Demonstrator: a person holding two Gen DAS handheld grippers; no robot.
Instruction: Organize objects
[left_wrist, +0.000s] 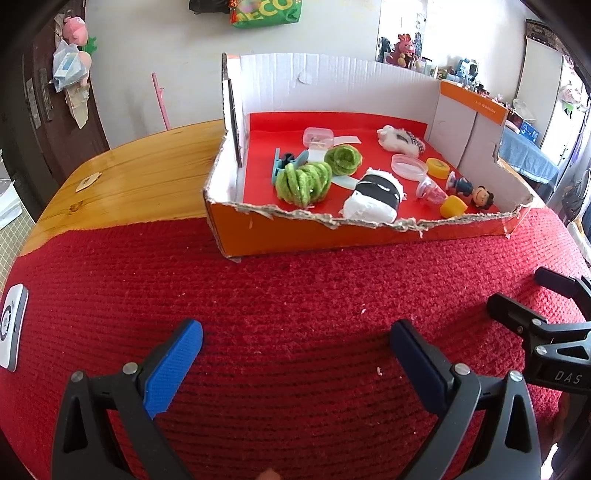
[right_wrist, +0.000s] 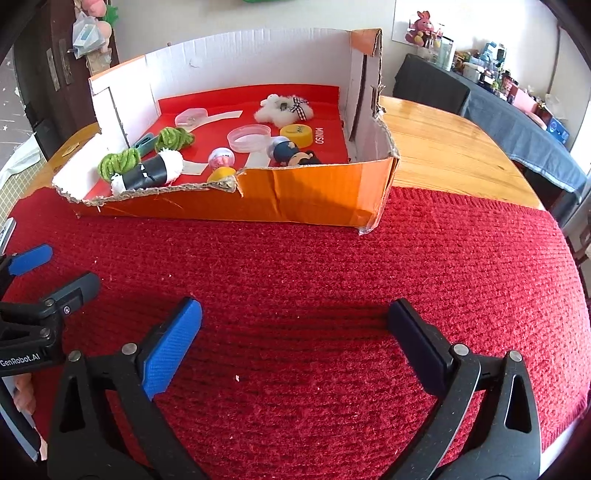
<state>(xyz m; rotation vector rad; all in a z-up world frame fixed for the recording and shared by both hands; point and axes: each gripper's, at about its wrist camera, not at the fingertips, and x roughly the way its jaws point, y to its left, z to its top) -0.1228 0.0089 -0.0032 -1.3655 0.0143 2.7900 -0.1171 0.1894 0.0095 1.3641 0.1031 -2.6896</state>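
Mat (right_wrist: 314, 266) lies bare under both of your tools: the left hand-held gripper (left_wrist: 295, 354) and right hand-held gripper (right_wrist: 295, 332) are spread, holding nothing. The box (right_wrist: 306, 192) sits at twelve o'clock, long axis crosswise, about equally far from both. Toys inside (left_wrist: 373, 195) overlap behind the torn rim, some hard to identify.

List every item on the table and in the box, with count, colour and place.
box: 1, orange outside, white inside, on the red mat
mat: 1, red, over the wooden table
fuzzy coils: 2, green, box left
clip: 1, teal, behind the coils
plush roll: 1, white and black, box front
fluffy toy: 1, white, box back
clear lid: 1, box middle
yellow cap: 1, box right
figurine: 1, dark-haired, box right
left tool: open, over the mat
right tool: open, over the mat
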